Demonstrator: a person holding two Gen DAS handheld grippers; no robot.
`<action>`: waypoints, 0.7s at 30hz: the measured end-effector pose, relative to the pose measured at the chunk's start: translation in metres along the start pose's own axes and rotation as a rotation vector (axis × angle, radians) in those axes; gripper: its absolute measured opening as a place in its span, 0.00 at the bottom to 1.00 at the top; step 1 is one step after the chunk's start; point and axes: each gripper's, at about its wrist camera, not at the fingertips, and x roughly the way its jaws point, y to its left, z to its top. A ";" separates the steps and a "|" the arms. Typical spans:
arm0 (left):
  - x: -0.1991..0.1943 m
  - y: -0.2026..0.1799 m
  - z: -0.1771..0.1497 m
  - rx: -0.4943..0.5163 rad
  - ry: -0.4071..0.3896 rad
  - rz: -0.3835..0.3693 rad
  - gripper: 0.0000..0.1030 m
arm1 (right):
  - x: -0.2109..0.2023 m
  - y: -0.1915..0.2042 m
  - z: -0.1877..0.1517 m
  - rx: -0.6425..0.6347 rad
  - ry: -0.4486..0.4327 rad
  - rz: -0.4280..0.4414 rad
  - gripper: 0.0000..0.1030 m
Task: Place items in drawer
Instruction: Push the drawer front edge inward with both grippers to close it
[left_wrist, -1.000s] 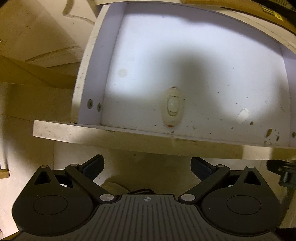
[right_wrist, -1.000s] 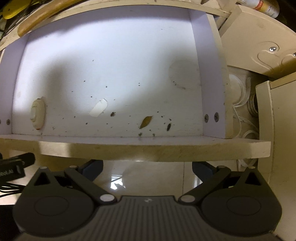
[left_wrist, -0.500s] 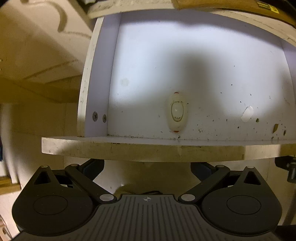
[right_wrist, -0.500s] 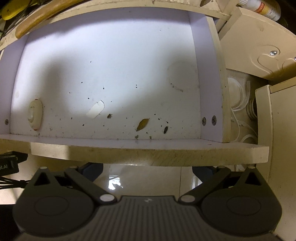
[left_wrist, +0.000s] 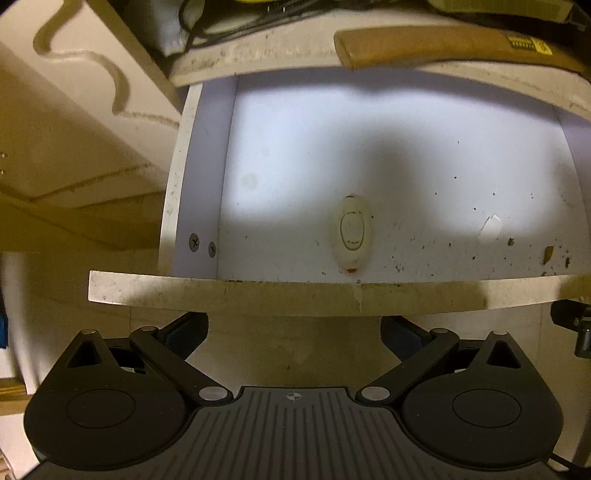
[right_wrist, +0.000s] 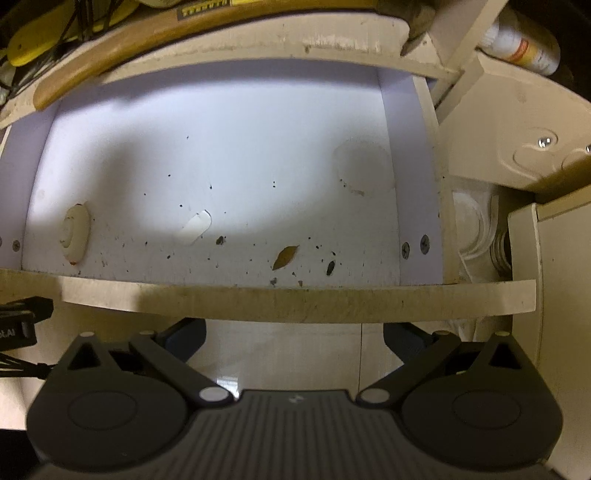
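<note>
An open white drawer (left_wrist: 258, 293) fills both views, pulled out below a worktop. A cream oval switch (left_wrist: 352, 230) lies on its floor near the front edge; it also shows in the right wrist view (right_wrist: 75, 234). My left gripper (left_wrist: 293, 328) is open and empty, its fingertips hidden under the drawer's front panel. My right gripper (right_wrist: 293, 328) is open and empty too, just below the front panel (right_wrist: 332, 301).
A wooden handle (left_wrist: 424, 48) lies on the worktop above the drawer, also in the right wrist view (right_wrist: 147, 40). A white scrap (right_wrist: 195, 225), a dry leaf (right_wrist: 285, 256) and dirt specks lie in the drawer. A bottle (right_wrist: 524, 44) and cabinet door (right_wrist: 554, 295) stand right.
Both views have pulled back and down from the drawer, so more of the worktop and the wooden handle shows. Both grippers stay open and empty.
</note>
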 end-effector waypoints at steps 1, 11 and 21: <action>0.000 0.000 0.001 0.000 -0.013 0.003 1.00 | 0.000 0.000 0.001 0.000 -0.011 0.000 1.00; -0.007 -0.001 0.008 -0.035 -0.105 0.005 1.00 | -0.002 0.003 0.003 -0.001 -0.119 -0.009 1.00; -0.008 -0.005 0.018 -0.058 -0.188 0.010 1.00 | -0.010 0.000 -0.017 -0.004 -0.215 -0.019 1.00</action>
